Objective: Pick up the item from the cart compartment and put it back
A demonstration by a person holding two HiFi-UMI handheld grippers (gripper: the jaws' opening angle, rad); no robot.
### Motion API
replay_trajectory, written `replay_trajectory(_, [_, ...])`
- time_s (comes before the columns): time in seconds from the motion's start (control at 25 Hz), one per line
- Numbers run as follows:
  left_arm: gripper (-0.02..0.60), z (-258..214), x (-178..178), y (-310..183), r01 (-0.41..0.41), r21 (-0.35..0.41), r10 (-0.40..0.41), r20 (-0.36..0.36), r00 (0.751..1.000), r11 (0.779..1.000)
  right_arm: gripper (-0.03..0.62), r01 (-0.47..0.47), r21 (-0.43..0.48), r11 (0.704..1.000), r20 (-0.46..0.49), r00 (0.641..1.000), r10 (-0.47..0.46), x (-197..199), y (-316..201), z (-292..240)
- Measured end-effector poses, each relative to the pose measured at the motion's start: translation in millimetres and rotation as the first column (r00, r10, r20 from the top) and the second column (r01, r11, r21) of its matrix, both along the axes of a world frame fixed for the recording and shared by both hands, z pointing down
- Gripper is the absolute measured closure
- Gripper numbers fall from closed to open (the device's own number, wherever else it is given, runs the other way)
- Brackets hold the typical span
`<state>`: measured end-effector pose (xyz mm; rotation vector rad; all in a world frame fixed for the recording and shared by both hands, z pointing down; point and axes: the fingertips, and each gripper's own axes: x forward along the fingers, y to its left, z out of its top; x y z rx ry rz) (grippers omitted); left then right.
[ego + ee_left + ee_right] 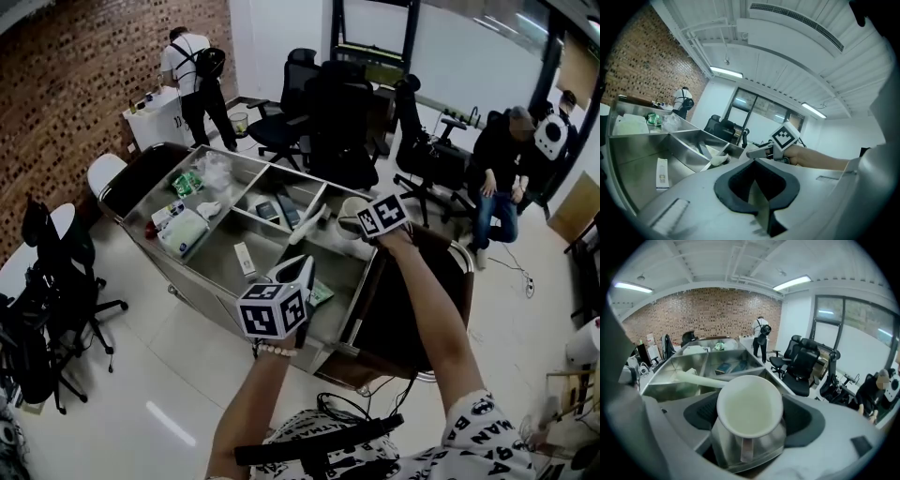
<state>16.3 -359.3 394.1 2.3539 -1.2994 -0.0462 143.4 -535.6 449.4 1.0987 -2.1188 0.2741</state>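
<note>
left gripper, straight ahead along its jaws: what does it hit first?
Probably the right gripper, holding a white ladle: its jaw sits just beyond the shut tips of the left gripper, over the cart. Depth is unclear, so it may pass beneath.

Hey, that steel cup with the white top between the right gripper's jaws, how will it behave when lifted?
The steel cup looks rigid, so it likely won't give under a squeeze. Its smooth, rounded metal wall may slip or twist in a grip. The top shows flat pale white; lining, lid or contents I can't tell, so it is probably safest kept upright.
</note>
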Motion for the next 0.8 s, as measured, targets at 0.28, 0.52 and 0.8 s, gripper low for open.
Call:
replay_trajectory(0.28, [0.581, -12.0, -7.0, 12.5, 0.006, 0.066, -0.008, 0.040, 0.999, 0.998, 0.172, 0.152, 0.148, 0.977, 0.020, 0.988, -0.156, -34.3, 72.5, -93.4])
replay_trajectory(0.52, [0.581, -23.1, -18.2, 36.6, 0.012, 0.145, -0.026, 0.095, 0.995, 0.989, 0.172, 0.194, 0.224, 0.955, 0.096, 0.971, -0.220, -53.4, 147.4, -121.2])
replay_trajectory(0.8, [0.581, -14.1, -29.4, 76.6, 0.011, 0.163, -0.029, 0.107, 0.994, 0.987, 0.172, 0.168, 0.293, 0.941, 0.149, 0.964, -0.218, -53.2, 223.6, -123.9])
